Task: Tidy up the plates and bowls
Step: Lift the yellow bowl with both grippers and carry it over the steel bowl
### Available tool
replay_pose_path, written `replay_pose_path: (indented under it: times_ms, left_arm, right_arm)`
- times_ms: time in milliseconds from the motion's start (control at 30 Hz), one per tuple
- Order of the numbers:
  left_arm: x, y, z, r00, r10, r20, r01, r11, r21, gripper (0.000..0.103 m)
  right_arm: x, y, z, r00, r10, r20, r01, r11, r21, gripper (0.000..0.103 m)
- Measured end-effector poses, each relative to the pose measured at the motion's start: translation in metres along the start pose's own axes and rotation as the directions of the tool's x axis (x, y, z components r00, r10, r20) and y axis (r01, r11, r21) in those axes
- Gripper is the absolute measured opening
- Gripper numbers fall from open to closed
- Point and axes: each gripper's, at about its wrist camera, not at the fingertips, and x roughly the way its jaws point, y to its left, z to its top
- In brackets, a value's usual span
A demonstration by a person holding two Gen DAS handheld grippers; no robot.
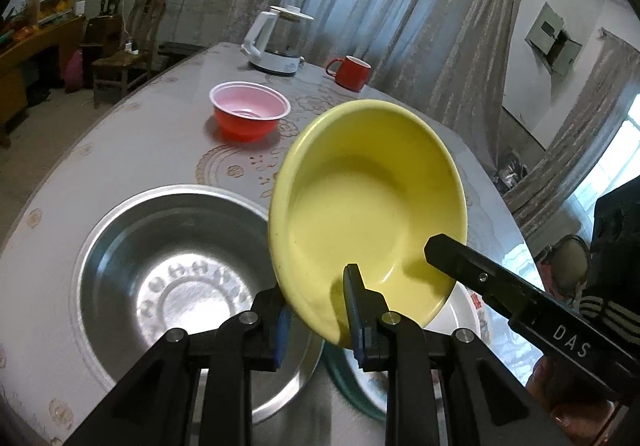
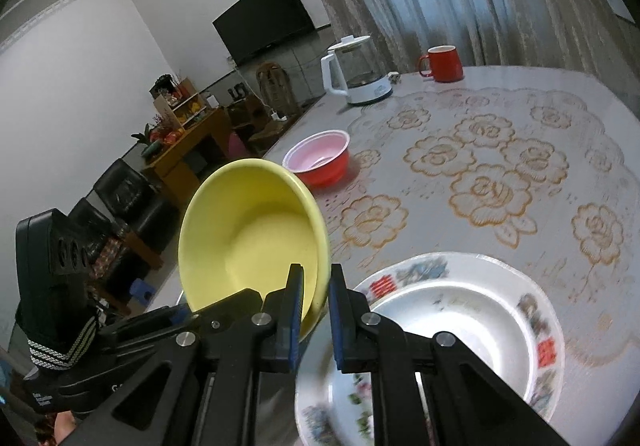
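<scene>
A yellow bowl [image 1: 360, 198] hangs tilted above the table, gripped from both sides. My left gripper [image 1: 318, 320] is shut on its near rim, one blue pad inside the bowl and one outside. My right gripper [image 2: 316, 310] is shut on the rim of the same yellow bowl [image 2: 248, 230]; in the left wrist view its finger [image 1: 460, 258] reaches in from the right. Below the bowl to the left sits a steel bowl [image 1: 168, 270]. A white patterned plate [image 2: 460, 310] lies to the right. A red bowl [image 1: 250, 112] with a pale inside stands farther back.
A white electric kettle [image 1: 276, 42] and a red mug [image 1: 350, 72] stand at the table's far edge. The tablecloth [image 2: 500, 174] has a gold flower pattern. Chairs, a wooden cabinet and a television lie beyond the left table edge.
</scene>
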Motion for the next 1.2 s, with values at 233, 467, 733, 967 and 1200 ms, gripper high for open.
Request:
replay_pose_path:
  times_ms: [233,467,733,967,1200]
  left_arm:
    - [-0.014,0.017,-0.013,1.0,0.01,0.014,-0.009,0.999,-0.03,0.025]
    - [-0.025,0.03,-0.025,0.999,0.023,0.027,-0.022,0.999,-0.044,0.025]
    - [-0.042,0.05,-0.037,0.996,0.064,0.066,-0.059,0.996,-0.07,0.025]
    - [-0.045,0.072,-0.039,0.994,0.082,0.073,-0.074,0.992,-0.102,0.025]
    - [-0.037,0.076,-0.042,0.994,0.084,0.063,-0.079,0.993,-0.088,0.026]
  right_arm:
    - [0.001,0.018,-0.012,0.999,0.036,-0.012,-0.036,0.999,-0.007,0.011]
    - [0.001,0.036,-0.021,0.999,0.046,-0.024,-0.047,0.998,-0.032,0.011]
    - [0.016,0.049,-0.033,0.994,0.074,-0.078,-0.075,0.997,-0.019,0.011]
    - [0.036,0.066,-0.04,0.989,0.089,-0.12,-0.093,0.995,-0.029,0.012]
    - [0.044,0.07,-0.04,0.988,0.072,-0.138,-0.077,0.997,-0.028,0.012]
